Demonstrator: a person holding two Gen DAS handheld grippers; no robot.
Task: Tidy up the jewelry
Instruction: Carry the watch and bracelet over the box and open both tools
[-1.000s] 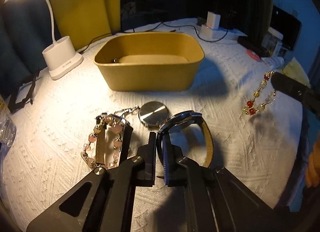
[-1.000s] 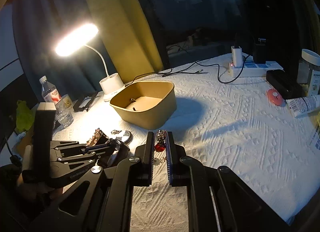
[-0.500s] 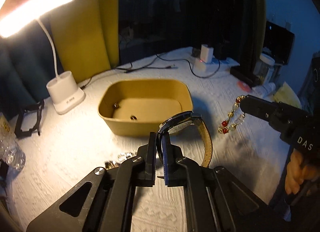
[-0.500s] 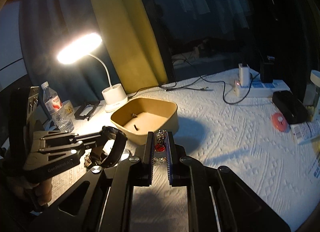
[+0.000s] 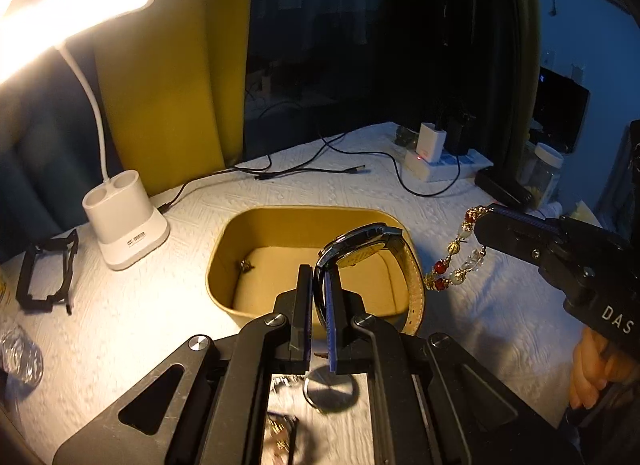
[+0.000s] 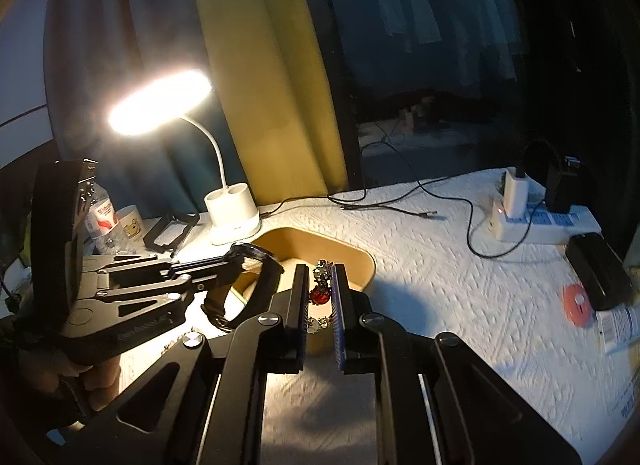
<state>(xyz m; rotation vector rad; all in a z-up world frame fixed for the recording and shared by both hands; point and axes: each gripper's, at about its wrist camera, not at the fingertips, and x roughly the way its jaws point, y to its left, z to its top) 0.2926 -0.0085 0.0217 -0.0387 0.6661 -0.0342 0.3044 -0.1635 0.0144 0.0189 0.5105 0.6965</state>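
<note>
My left gripper (image 5: 319, 277) is shut on a wristwatch (image 5: 370, 249) with a tan leather strap and holds it in the air above the near side of the tan oval box (image 5: 224, 261). The watch also shows in the right wrist view (image 6: 252, 255). My right gripper (image 6: 321, 277) is shut on a bead bracelet (image 6: 320, 293) with red and gold beads, which hangs in the air right of the box in the left wrist view (image 5: 456, 261). A small dark piece (image 5: 246, 265) lies inside the box. A round silver item (image 5: 330, 391) and more jewelry (image 5: 280, 433) lie on the cloth below my left gripper.
A lit white desk lamp (image 5: 124, 233) stands left of the box. A black frame stand (image 5: 46, 277) lies at far left. Cables (image 5: 304, 173), a power strip with a charger (image 5: 432, 153), jars and a black case (image 6: 600, 271) sit at the back right. White quilted cloth covers the table (image 6: 460, 305).
Both grippers rose from the cloth and moved toward the box. The watch went from table level to above the box's near side. The bracelet was lifted and carried in beside the box.
</note>
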